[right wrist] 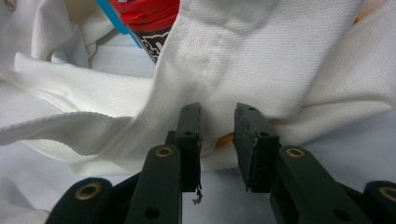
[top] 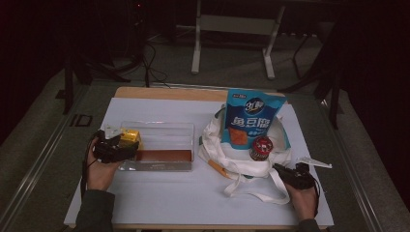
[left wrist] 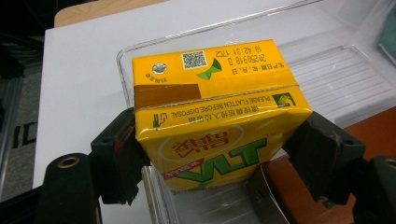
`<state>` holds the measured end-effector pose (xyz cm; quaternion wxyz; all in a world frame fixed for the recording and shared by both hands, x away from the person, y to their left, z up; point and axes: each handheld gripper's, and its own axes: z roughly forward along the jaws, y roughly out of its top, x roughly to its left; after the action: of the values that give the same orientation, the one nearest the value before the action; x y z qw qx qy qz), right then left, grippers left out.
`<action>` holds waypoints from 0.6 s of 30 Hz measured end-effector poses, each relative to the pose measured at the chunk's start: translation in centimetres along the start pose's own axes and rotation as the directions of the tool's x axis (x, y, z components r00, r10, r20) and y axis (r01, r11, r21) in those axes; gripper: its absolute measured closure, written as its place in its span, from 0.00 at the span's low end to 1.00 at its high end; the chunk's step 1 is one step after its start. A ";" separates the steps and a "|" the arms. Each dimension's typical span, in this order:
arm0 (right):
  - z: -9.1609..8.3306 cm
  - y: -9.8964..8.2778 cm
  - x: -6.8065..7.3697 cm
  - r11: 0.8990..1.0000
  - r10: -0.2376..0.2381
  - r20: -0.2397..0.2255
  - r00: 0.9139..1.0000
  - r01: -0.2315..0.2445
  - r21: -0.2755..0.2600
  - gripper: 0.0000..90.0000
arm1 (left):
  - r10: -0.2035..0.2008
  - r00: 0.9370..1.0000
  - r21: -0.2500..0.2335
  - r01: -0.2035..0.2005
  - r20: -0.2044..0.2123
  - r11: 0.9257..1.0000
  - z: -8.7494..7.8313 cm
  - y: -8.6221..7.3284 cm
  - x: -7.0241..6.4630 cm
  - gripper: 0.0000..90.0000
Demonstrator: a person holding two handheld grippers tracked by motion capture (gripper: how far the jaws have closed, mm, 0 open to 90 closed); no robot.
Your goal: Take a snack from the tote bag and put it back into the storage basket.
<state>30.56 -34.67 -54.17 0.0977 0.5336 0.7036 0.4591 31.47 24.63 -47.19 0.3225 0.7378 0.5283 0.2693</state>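
Left gripper view shows a yellow drink carton (left wrist: 217,112) standing in the end of a clear plastic tray (left wrist: 327,70), with the left gripper (left wrist: 219,158) spread wide around it, its pads against or just beside the carton's sides. From the high view the tray sits near the desk's (top: 159,198) left edge. Near the right edge the right gripper (right wrist: 218,140), partly open and gripping nothing, points at a white cloth bag (right wrist: 261,60) holding a blue snack pouch (top: 253,118) and a red-lidded jar (top: 261,148).
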 end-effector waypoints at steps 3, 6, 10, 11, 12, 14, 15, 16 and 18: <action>0.0 0.0 0.0 1.000 0.002 -0.001 1.000 -0.002 0.000 0.79 | 0.005 1.000 -0.009 -0.005 -0.008 1.000 -0.1 0.0 0.1 0.26; 0.0 0.0 0.0 1.000 0.002 -0.001 1.000 -0.002 0.000 0.79 | 0.023 0.999 -0.008 -0.023 -0.024 1.000 -0.1 0.1 -0.1 0.25; 0.0 0.0 0.0 1.000 0.000 0.000 1.000 0.000 0.000 0.79 | 0.026 0.999 -0.032 -0.027 -0.035 0.999 -0.4 0.3 -0.2 0.23; 0.0 0.0 0.0 1.000 0.002 -0.001 1.000 -0.002 0.000 0.79 | 0.025 0.999 -0.047 -0.026 -0.037 0.999 -0.7 0.3 -0.2 0.23; 0.0 0.0 0.0 1.000 0.002 0.000 1.000 -0.002 0.000 0.79 | 0.024 0.999 -0.059 -0.026 -0.039 0.998 -0.9 0.4 -0.2 0.23; 0.0 0.0 0.0 1.000 0.002 -0.001 1.000 -0.002 0.000 0.79 | 0.002 1.000 -0.085 -0.004 -0.020 0.996 -1.4 0.6 0.1 0.23; 0.0 0.0 0.0 1.000 0.002 0.000 1.000 -0.002 0.000 0.79 | -0.006 1.000 -0.092 0.005 -0.011 0.996 -1.5 0.7 0.2 0.25; 0.0 0.0 0.0 1.000 0.002 0.000 1.000 -0.002 0.000 0.79 | -0.009 1.000 -0.094 0.009 -0.004 0.996 -1.6 0.8 0.3 0.25; 0.0 0.0 0.0 1.000 0.001 0.000 1.000 -0.001 0.000 0.79 | -0.002 1.000 -0.091 0.001 -0.009 0.996 -1.6 0.9 0.2 0.25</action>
<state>30.56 -34.66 -54.17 0.0975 0.5339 0.7032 0.4593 30.85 24.98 -45.45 0.3537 0.7208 0.5174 0.2962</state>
